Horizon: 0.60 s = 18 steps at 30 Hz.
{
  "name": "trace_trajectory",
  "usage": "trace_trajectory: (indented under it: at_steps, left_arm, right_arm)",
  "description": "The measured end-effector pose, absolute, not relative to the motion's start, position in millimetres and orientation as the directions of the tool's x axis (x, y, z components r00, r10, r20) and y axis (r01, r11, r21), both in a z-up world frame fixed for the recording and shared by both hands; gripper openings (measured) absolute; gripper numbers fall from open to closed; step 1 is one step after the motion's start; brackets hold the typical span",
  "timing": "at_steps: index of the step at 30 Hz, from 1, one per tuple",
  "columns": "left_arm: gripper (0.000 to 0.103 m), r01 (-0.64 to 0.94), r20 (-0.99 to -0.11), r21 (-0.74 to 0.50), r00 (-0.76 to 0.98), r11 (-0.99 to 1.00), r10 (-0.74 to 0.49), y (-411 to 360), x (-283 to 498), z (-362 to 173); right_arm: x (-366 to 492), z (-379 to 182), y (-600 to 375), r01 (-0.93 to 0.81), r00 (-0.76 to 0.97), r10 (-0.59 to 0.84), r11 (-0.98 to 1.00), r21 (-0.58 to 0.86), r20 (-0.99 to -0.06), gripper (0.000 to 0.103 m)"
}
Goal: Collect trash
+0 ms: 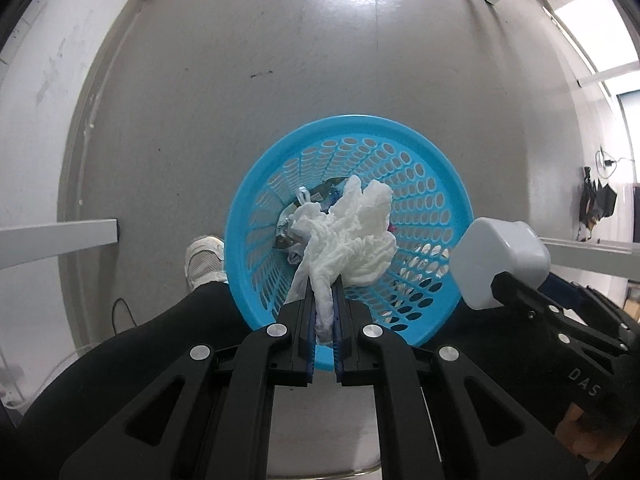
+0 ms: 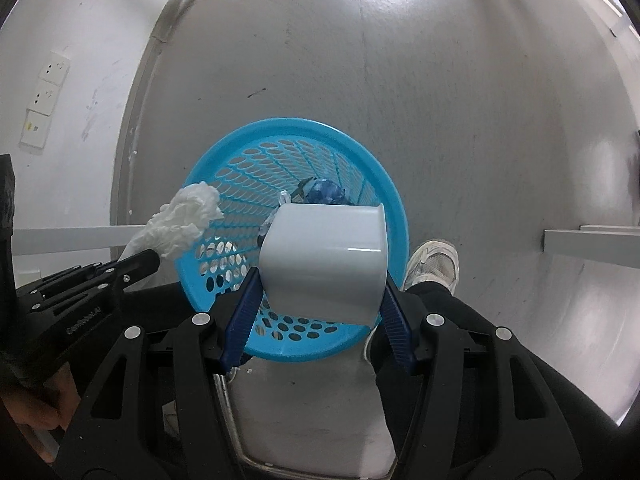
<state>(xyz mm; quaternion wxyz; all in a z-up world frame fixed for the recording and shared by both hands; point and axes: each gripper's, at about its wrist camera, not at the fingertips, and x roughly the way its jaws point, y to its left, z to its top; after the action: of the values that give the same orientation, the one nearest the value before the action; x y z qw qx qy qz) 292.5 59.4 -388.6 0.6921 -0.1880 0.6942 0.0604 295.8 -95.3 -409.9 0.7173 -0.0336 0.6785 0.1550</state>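
Note:
A blue perforated plastic basket (image 1: 424, 184) stands on the grey floor below both grippers; it also shows in the right wrist view (image 2: 224, 160). Wrappers and crumpled trash (image 1: 320, 190) lie at its bottom. My left gripper (image 1: 322, 280) is shut on a crumpled white tissue (image 1: 352, 236), held above the basket's opening. The tissue also shows in the right wrist view (image 2: 180, 220). My right gripper (image 2: 322, 280) is shut on a white plastic cup (image 2: 324, 256), held over the basket's near rim. The cup shows at the right of the left wrist view (image 1: 496, 256).
The person's white sneakers (image 1: 204, 260) (image 2: 434, 262) and dark trousers stand right beside the basket. White table legs (image 1: 60, 236) (image 2: 592, 244) flank the floor. A wall with sockets (image 2: 46, 92) is at the left.

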Motion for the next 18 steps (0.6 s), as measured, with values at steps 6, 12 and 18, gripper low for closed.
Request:
trace_trajectory:
  at_steps: [6, 12, 18]
  left_arm:
    - [0.046, -0.375, -0.981, -0.194, 0.087, 0.907, -0.174, 67.5, 295.6, -382.4]
    - [0.046, -0.39, -0.982, -0.189, 0.099, 0.901, -0.163, 71.5, 294.7, -380.0]
    - [0.046, -0.366, -0.978, -0.202, 0.124, 0.908, -0.167, 71.0, 288.9, -367.1]
  right_arm:
    - [301.0, -411.6, -98.3, -0.236, 0.03, 0.217, 0.95, 0.204, -0.976, 0.063]
    - [300.7, -409.7, -99.0, -0.237, 0.034, 0.211, 0.951, 0.197, -0.977, 0.064]
    - [295.5, -398.2, -96.2, -0.276, 0.068, 0.182, 0.948, 0.157, -0.981, 0.066]
